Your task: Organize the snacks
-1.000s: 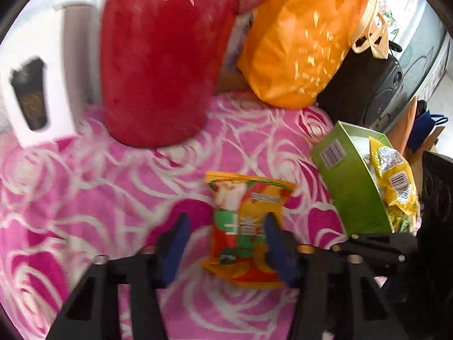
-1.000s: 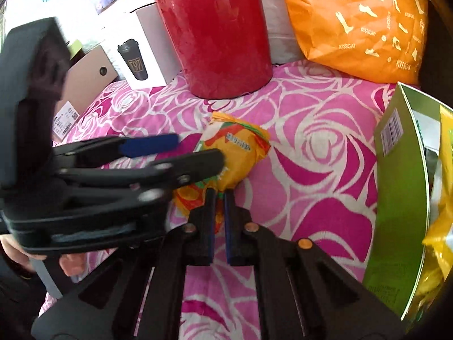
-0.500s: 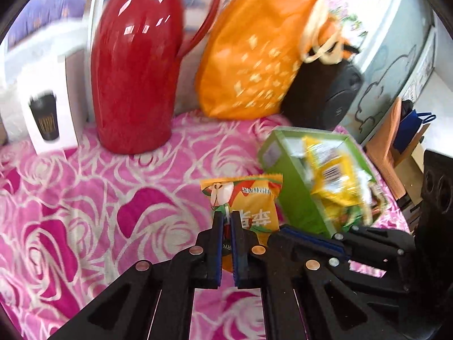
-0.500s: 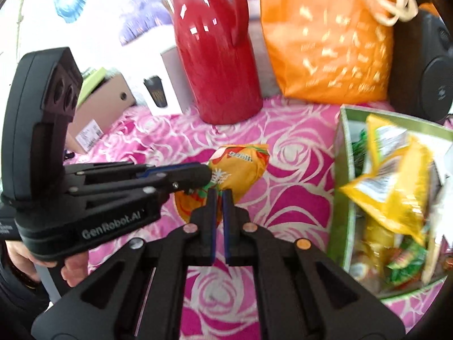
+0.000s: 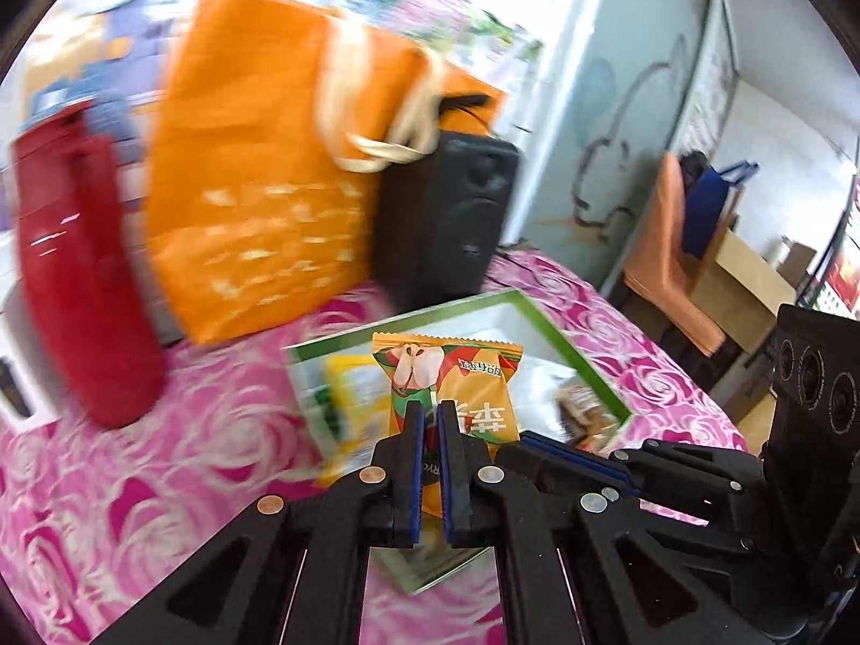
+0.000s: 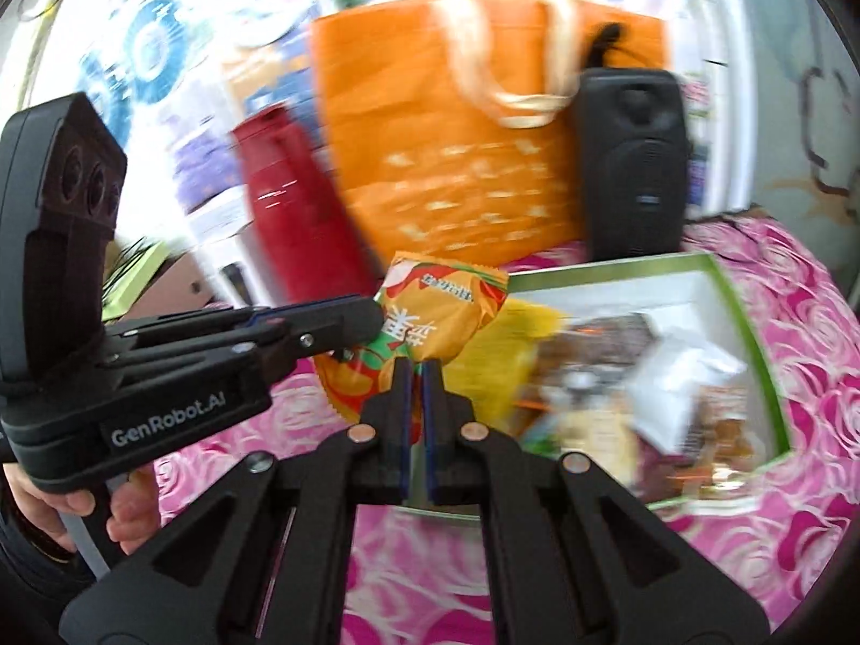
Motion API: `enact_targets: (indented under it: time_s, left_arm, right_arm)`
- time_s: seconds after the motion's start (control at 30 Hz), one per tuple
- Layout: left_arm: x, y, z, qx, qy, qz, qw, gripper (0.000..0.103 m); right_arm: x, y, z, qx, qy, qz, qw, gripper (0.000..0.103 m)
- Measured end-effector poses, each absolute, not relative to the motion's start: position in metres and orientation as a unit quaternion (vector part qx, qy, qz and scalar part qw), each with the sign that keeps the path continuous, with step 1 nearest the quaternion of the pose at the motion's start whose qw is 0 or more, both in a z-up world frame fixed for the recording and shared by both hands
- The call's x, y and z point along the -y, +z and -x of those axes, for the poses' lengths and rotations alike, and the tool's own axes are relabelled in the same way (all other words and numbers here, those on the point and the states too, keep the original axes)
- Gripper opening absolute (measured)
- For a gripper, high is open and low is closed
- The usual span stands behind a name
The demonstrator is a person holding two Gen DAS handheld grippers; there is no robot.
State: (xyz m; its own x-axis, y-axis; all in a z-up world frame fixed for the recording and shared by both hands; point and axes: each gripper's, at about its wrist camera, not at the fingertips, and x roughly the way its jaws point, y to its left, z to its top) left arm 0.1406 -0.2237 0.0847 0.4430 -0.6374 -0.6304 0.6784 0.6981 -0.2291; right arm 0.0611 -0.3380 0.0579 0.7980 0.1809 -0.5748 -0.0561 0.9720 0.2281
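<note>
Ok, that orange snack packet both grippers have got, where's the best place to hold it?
The orange snack packet is best pinched at its flat lower edge, coming from the near side, as the left gripper and right gripper do now. The middle is puffed and the sheet is thin, so a flat edge probably suits narrow jaws better.

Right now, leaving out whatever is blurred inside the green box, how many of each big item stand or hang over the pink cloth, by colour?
Red: 1, the jug
Orange: 2, the tote bag and the snack packet, which both grippers hold
Black: 1, the speaker
Green: 1, the box
Total: 5
</note>
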Motion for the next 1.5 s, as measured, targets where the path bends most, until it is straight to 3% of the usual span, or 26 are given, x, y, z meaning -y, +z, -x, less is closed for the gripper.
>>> enact_targets:
  time_s: [0.17, 0.23, 0.27, 0.3, 0.33, 0.37, 0.47, 0.53, 0.57, 0.93, 1.5]
  left_arm:
    - [0.273, 0.069, -0.142, -0.361, -0.407, -0.043, 0.838, 0.004]
    - [0.280, 0.066, -0.138, -0.342, -0.401, -0.052, 0.848, 0.009]
    - [0.280, 0.065, -0.136, -0.334, -0.393, -0.056, 0.855, 0.030]
    - [0.279, 0.064, -0.135, -0.331, -0.380, -0.060, 0.862, 0.048]
    - [0.277, 0.064, -0.134, -0.327, -0.359, -0.061, 0.872, 0.085]
    - [0.270, 0.066, -0.132, -0.313, -0.325, -0.055, 0.891, 0.101]
    - [0.254, 0.069, -0.130, -0.299, -0.278, -0.030, 0.912, 0.103]
    - [0.247, 0.070, -0.131, -0.318, -0.259, -0.027, 0.912, 0.103]
    - [0.243, 0.070, -0.129, -0.323, -0.249, -0.026, 0.913, 0.103]
    - [0.195, 0.086, -0.062, -0.316, -0.195, -0.024, 0.928, 0.103]
    - [0.150, 0.034, 0.000, -0.351, -0.134, -0.058, 0.925, 0.103]
  right_arm:
    - [0.387, 0.041, -0.065, -0.328, 0.026, -0.111, 0.938, 0.005]
    - [0.400, 0.031, -0.067, -0.327, -0.002, -0.093, 0.941, 0.018]
    - [0.406, 0.027, -0.067, -0.326, -0.010, -0.086, 0.941, 0.028]
    - [0.411, 0.024, -0.066, -0.326, -0.019, -0.083, 0.942, 0.058]
    - [0.416, 0.021, -0.063, -0.320, -0.032, -0.086, 0.943, 0.076]
    - [0.420, 0.020, -0.059, -0.311, -0.034, -0.092, 0.945, 0.078]
    - [0.425, 0.020, -0.049, -0.300, -0.025, -0.101, 0.948, 0.086]
    - [0.425, 0.022, -0.042, -0.301, -0.040, -0.098, 0.948, 0.100]
    - [0.425, 0.023, -0.039, -0.302, -0.042, -0.097, 0.948, 0.102]
    - [0.400, 0.042, 0.034, -0.333, -0.085, -0.035, 0.938, 0.102]
    - [0.376, 0.016, 0.079, -0.342, -0.154, -0.014, 0.927, 0.102]
